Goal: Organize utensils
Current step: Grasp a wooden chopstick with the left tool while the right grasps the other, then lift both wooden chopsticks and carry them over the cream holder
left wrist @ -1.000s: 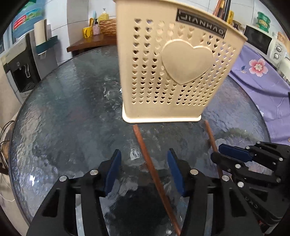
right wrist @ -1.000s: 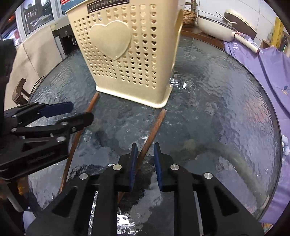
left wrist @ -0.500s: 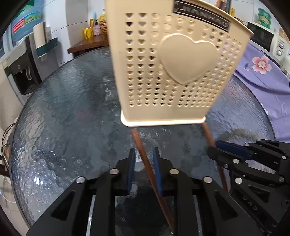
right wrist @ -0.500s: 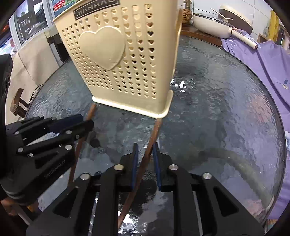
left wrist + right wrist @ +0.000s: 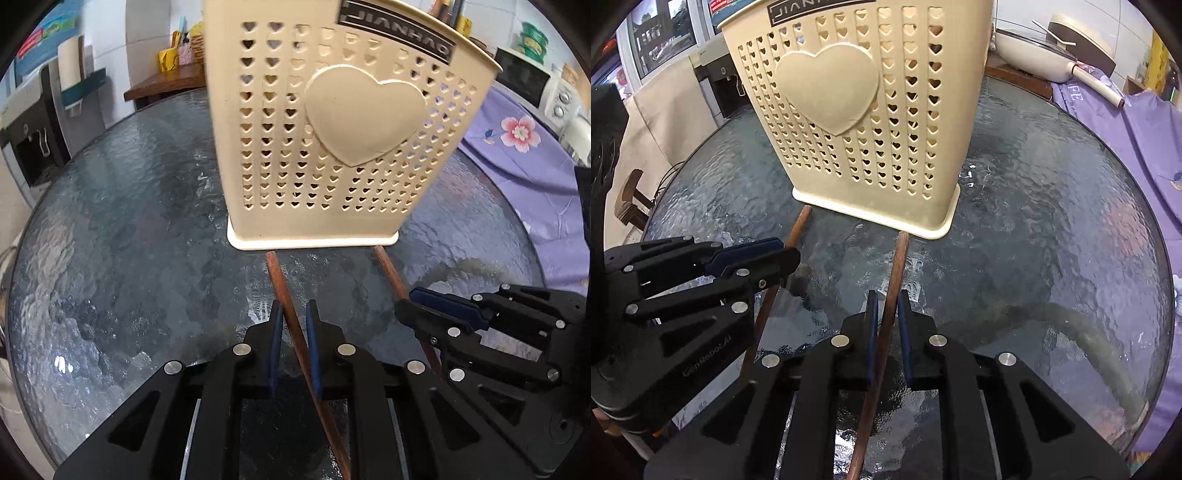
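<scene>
A cream utensil holder [image 5: 332,147] with heart-shaped holes stands upright on the round glass table [image 5: 129,221]. Two brown chopsticks lie just in front of it, tips near its base. My left gripper [image 5: 293,314] is closing its blue pads on the left chopstick [image 5: 277,273], which runs slantwise between them. My right gripper [image 5: 886,295] is shut on the right chopstick [image 5: 899,258]. Each wrist view also shows the other gripper: the right gripper [image 5: 404,301] over the right chopstick [image 5: 386,266], the left gripper [image 5: 788,251] over the left chopstick [image 5: 799,225]. The holder [image 5: 849,92] hides its own inside.
A purple flowered cloth [image 5: 535,177] lies beyond the table's right edge, with a microwave [image 5: 524,81] behind it. A water dispenser [image 5: 33,140] stands at the left, a wooden shelf [image 5: 166,79] behind. A cream pan [image 5: 1045,51] sits at the back right.
My left gripper's jaws have closed from wide apart to tight around the left chopstick. The right gripper's jaws have narrowed slightly on the right chopstick. The holder looks a little nearer in both views.
</scene>
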